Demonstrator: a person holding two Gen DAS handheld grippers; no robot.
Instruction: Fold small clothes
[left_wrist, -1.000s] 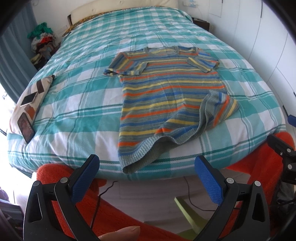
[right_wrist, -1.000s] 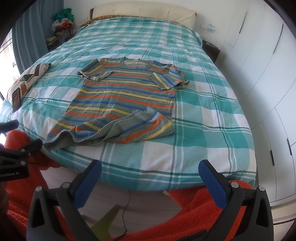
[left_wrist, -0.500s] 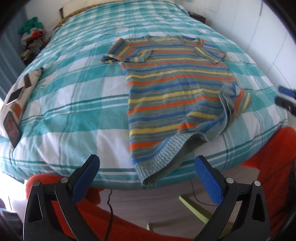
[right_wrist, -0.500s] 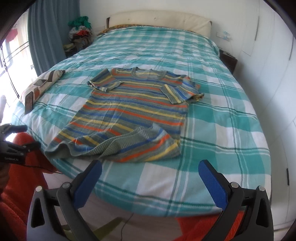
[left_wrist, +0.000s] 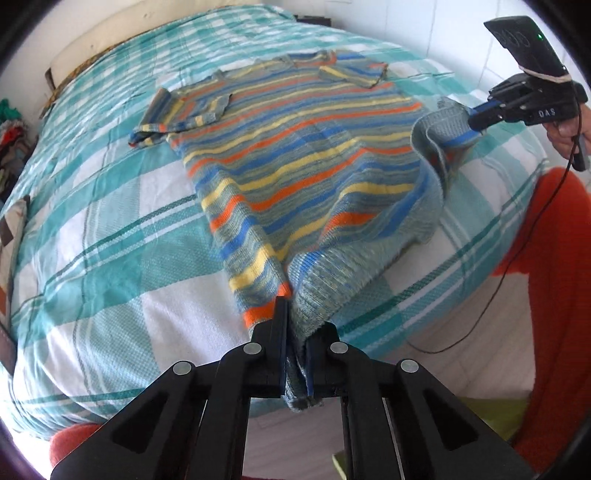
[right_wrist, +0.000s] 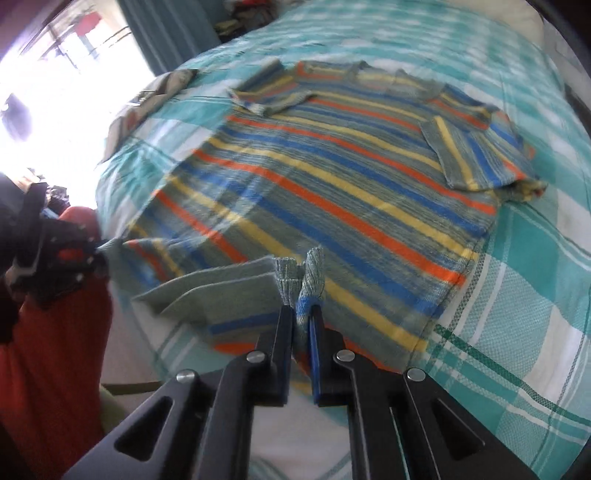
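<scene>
On the side of the right gripper (left_wrist: 476, 120), seen from the left wrist camera, white letters read "OAS", and a dark device strapped above it (left_wrist: 524, 48) shows a small green light; no other writing can be read. A hand (left_wrist: 569, 136) holds that gripper from the right edge, its fingers clamped on the near right corner of the striped knit shirt (left_wrist: 306, 155), lifting the corner slightly off the bed. The left gripper (left_wrist: 295, 339) points forward along the mattress edge, its fingers pressed together on the shirt's ribbed hem at the near left corner, with fabric bunched between the pads. The shirt lies spread flat, neckline away, short sleeves folded in, on a bedspread (left_wrist: 110, 240) checked in teal and white. A patterned cushion (right_wrist: 147, 99) rests near the bed's left edge, a teal curtain (right_wrist: 166, 37) hangs by a bright window, and an orange rug (left_wrist: 554, 295) covers the floor.
</scene>
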